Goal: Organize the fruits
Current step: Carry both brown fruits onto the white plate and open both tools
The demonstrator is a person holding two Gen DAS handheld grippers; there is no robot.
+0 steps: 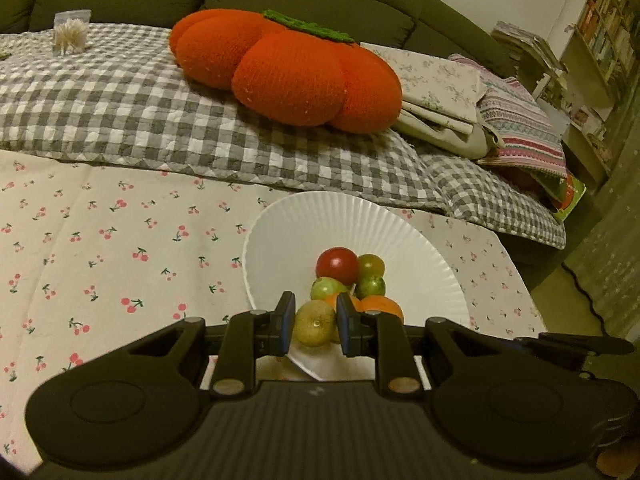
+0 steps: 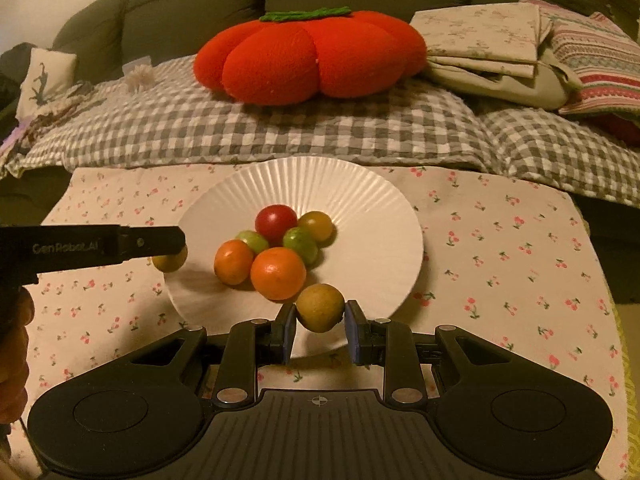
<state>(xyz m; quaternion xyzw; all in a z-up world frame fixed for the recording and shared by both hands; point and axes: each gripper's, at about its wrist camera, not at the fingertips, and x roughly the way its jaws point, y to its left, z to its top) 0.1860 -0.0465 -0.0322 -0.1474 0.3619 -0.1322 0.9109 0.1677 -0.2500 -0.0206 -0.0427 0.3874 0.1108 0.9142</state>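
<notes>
A white ribbed paper plate (image 2: 360, 200) sits on the cherry-print cloth and holds a red fruit (image 2: 276, 222), green fruits (image 2: 301, 243) and two oranges (image 2: 278, 273). My left gripper (image 1: 313, 322) is shut on a yellow-green round fruit (image 1: 314, 323) at the plate's near-left edge; it shows in the right wrist view as a black arm (image 2: 120, 242) with that fruit (image 2: 170, 260) under its tip. My right gripper (image 2: 320, 318) is shut on another yellow-brown fruit (image 2: 320, 307) just above the plate's front rim.
A big orange persimmon cushion (image 2: 308, 56) lies on a grey checked blanket (image 2: 280, 132) behind the plate. Folded linens (image 2: 492, 48) and a striped cloth (image 2: 600, 60) are at the back right. A small jar (image 1: 71, 32) stands at the back left. The table edge drops off on the right (image 1: 532, 292).
</notes>
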